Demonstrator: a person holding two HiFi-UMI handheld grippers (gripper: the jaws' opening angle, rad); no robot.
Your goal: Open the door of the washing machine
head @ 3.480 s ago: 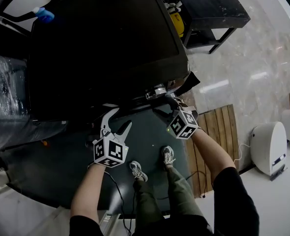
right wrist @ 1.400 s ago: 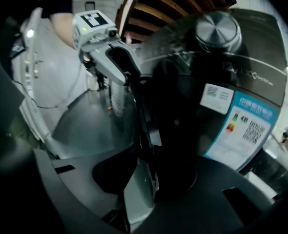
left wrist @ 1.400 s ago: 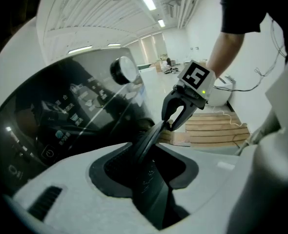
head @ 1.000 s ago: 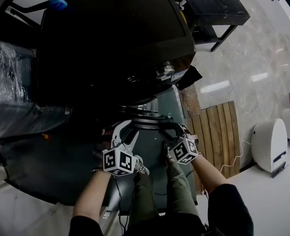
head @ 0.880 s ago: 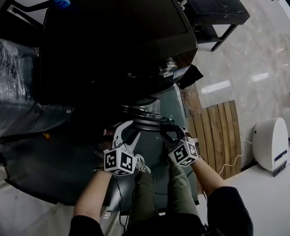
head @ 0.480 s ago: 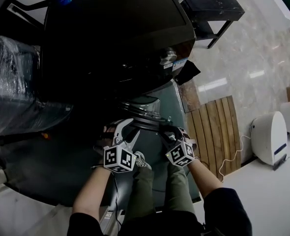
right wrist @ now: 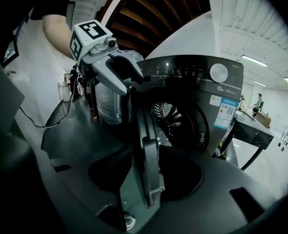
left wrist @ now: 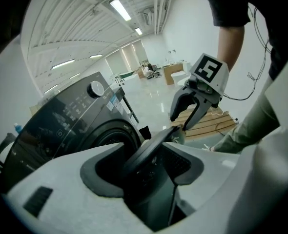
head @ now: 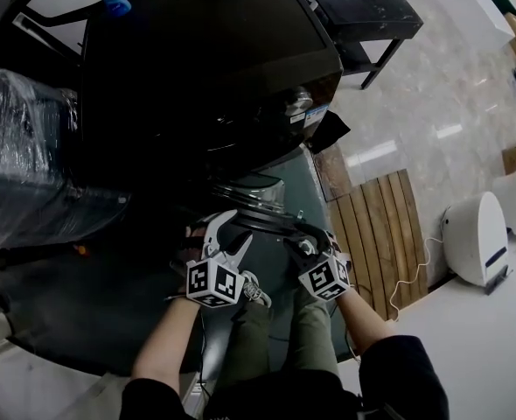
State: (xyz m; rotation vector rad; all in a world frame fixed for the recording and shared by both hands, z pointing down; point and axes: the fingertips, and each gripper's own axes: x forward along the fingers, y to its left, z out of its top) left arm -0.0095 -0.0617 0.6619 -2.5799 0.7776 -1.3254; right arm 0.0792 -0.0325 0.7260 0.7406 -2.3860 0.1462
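Observation:
The black washing machine (head: 205,68) stands with its round door (head: 260,210) swung out toward me, and the drum (right wrist: 174,121) shows behind it. My left gripper (head: 223,236) straddles the door's left rim (left wrist: 151,152). Its jaws are opening, with gaps on both sides of the rim. My right gripper (head: 300,240) straddles the right rim (right wrist: 146,145). Those jaws are opening too, and the pads do not press on the rim. Each gripper appears in the other's view: the right gripper (left wrist: 187,117) and the left gripper (right wrist: 118,77).
A plastic-wrapped bulk (head: 22,164) stands left of the machine. A wooden pallet (head: 380,226), a black table (head: 363,16) and a white device (head: 472,239) are to the right. A blue bottle (head: 115,3) sits on top. The person's legs (head: 267,331) stand close below the door.
The door has swung out from the machine's front. The left gripper came onto its rim beside the right. Over the last second both grippers drew back slightly and their jaws widened.

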